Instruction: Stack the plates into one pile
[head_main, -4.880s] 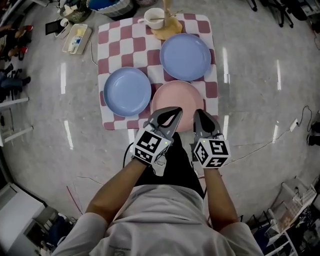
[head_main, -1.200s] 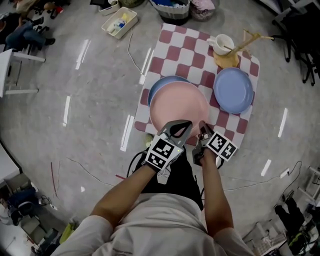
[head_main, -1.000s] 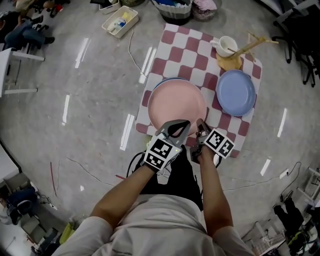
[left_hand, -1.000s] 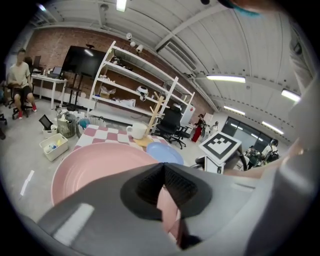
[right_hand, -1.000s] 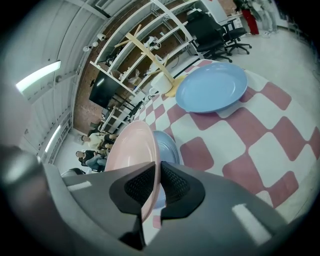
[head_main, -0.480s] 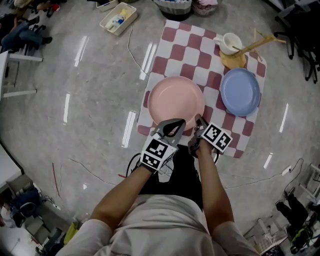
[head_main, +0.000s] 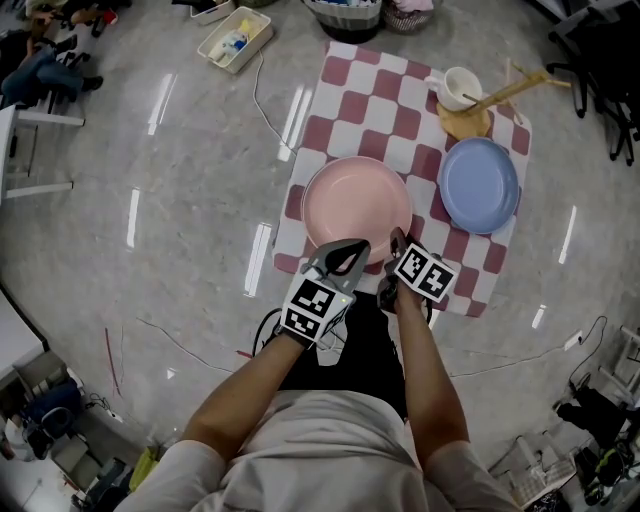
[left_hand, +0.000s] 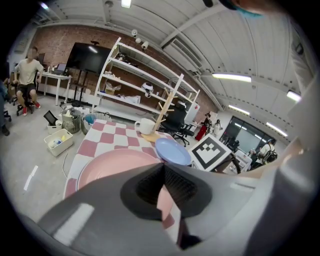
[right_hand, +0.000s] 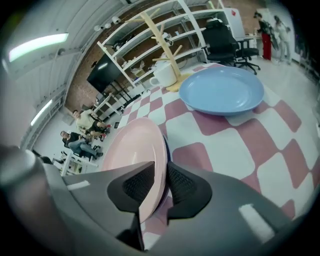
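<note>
Head view steeply down from above, both gripper views low, close (wide-angle), all sharing the pink plate (head_main: 357, 197).

Bright, even light fell from long white ceiling tubes (left_hand: 231, 77), laying white glare streaks on the glossy grey floor (head_main: 133, 218) with hardly any shadow. Both gripper views bulged fisheye-wise, with dark corners. There the left gripper (left_hand: 163, 170) and right gripper (right_hand: 161, 167) loomed blurred at the bottom, and the round pink plate (right_hand: 135, 150) looked washed pale.

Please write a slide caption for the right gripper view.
Right gripper clamps the rim of the pink plate; a blue plate lies beyond on the checked cloth.
</note>
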